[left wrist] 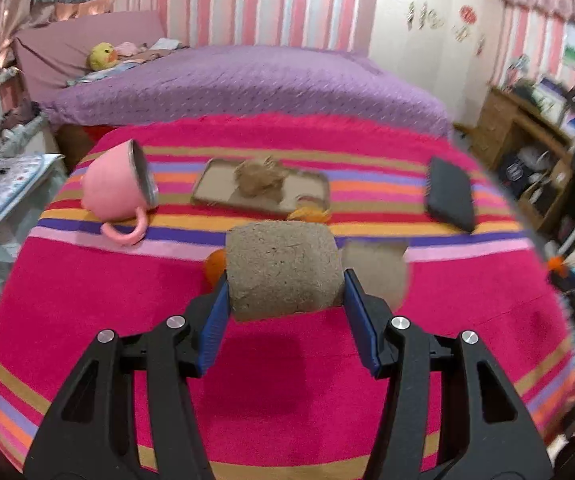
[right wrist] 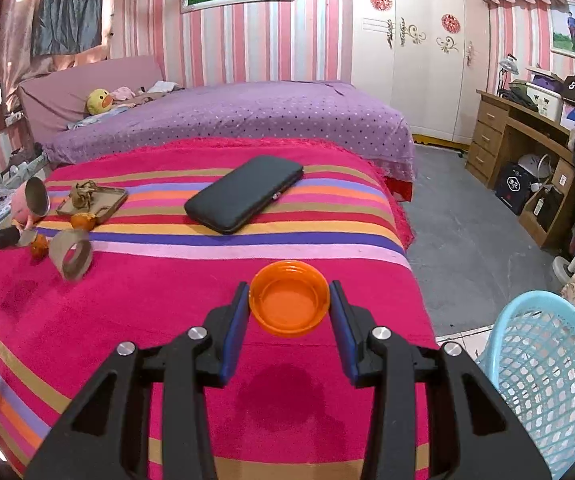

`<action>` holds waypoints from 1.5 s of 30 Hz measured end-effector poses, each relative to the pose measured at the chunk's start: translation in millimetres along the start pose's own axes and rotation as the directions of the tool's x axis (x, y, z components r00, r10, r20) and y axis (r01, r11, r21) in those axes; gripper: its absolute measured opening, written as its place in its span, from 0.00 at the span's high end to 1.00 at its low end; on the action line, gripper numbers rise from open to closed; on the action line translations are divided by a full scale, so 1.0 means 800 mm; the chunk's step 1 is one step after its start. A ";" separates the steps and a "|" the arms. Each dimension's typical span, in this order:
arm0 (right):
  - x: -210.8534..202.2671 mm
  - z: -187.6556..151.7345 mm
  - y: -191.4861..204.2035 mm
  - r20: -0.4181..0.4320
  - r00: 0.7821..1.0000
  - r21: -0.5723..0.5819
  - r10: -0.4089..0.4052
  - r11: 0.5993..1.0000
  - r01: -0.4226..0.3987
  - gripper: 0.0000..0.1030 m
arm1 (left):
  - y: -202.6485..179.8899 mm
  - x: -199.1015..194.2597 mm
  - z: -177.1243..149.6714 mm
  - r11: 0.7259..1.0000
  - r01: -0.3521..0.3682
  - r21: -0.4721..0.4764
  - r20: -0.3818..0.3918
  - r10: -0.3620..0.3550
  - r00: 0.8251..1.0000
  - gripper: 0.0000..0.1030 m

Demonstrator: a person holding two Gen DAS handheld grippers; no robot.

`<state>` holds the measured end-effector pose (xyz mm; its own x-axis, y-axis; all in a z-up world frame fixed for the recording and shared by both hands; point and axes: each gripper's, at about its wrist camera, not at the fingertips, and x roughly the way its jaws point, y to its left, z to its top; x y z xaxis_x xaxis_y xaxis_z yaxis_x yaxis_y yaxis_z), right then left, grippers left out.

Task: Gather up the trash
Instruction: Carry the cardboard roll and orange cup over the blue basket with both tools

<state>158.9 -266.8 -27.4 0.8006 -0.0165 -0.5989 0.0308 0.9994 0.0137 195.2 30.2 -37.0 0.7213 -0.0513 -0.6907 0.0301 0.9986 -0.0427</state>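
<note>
**Both grippers holding trash over striped blanket**

Surface/room: a pink blanket w/ multicolour stripes covers the near surface; a bed w/ purple dotted cover sits just behind it. Walls pink-and-white striped; white wardrobe far right, wooden desk beside it, grey floor between.

Counts:
- 1 cardboard roll, pinched between the left gripper fingers, held above the blanket; its shadow falls below.
- 1 orange cap, open side up, pinched between the right gripper fingers near the blanket's right edge.
- 1 pink cup, tipped on its side, handle down, at the blanket's left.
- 1 tray, flat, brownish, right of the cup.
- 1 black case, lying mid-blanket, well apart from the tray.
- 2 orange peel bits: one at the tray's near edge, one just beside the roll.
- 1 blue basket, on the floor by the right gripper.
- 1 yellow duck toy at the bed's head.

Containers: tray holds a crumpled brown paper wad. Basket: contents can't tell, only mesh wall shows. Cup: inside looks bare metal.
</note>
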 end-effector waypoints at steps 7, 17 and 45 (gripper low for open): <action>-0.008 0.001 -0.010 0.016 1.000 -0.003 -0.002 1.000 0.002 0.61 | -0.002 -0.005 -0.003 0.997 -0.069 0.030 0.026 0.069 0.997 0.48; -0.031 0.001 -0.041 0.059 0.998 0.007 0.003 1.000 -0.004 0.61 | -0.063 -0.028 -0.002 0.997 -0.066 0.030 0.103 0.062 0.993 0.48; -0.102 -0.049 -0.291 0.071 0.977 0.158 -0.199 0.970 0.186 0.61 | -0.380 -0.048 -0.057 0.961 0.088 0.263 0.128 -0.126 0.984 0.48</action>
<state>63.2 -496.6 -13.4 0.8190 -0.2167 -0.5313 0.2732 0.9615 0.0289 126.9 -271.7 -30.8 0.7945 -0.1747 -0.5816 0.2749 0.9574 0.0880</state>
